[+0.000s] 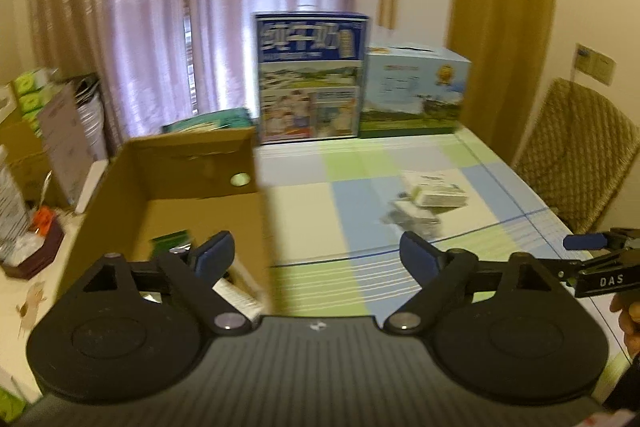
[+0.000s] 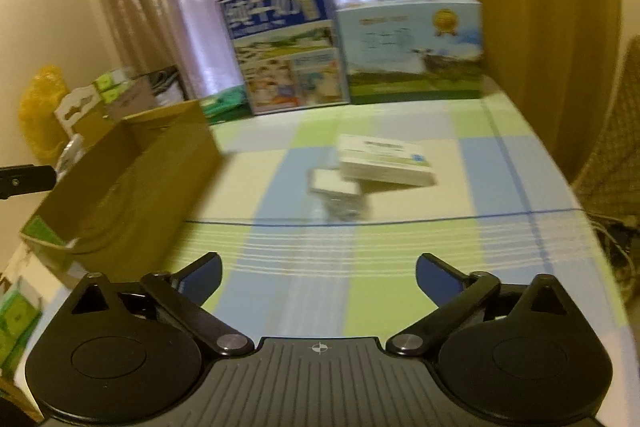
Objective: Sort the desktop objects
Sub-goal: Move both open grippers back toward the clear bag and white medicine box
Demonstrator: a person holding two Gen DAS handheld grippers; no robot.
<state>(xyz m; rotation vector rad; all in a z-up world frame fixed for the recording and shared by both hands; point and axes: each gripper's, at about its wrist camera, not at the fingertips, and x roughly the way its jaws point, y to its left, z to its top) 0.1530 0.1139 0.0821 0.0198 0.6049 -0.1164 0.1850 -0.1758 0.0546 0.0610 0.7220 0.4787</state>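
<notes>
A brown cardboard box [image 1: 192, 163] [image 2: 132, 163] stands open on the left of the checked tablecloth [image 1: 348, 203] [image 2: 400, 251]. A green packet [image 1: 170, 241] and a white carton [image 1: 236, 293] lie inside it. My left gripper [image 1: 316, 253] is open and empty, straddling the box's right wall. A small pile of white medicine boxes [image 1: 434, 191] [image 2: 384, 161] with a foil blister pack [image 1: 412, 219] [image 2: 344, 207] sits mid-table, well ahead of both grippers. My right gripper [image 2: 318, 273] is open and empty above the near tablecloth; it also shows at the right edge of the left wrist view [image 1: 592, 247].
Two tall milk cartons, a blue one [image 1: 310, 75] [image 2: 284, 47] and a light-blue one [image 1: 414, 91] [image 2: 412, 47], stand at the table's far edge before the curtains. A wicker chair [image 1: 576, 155] is on the right. Boxes and clutter [image 1: 44, 131] fill the left side.
</notes>
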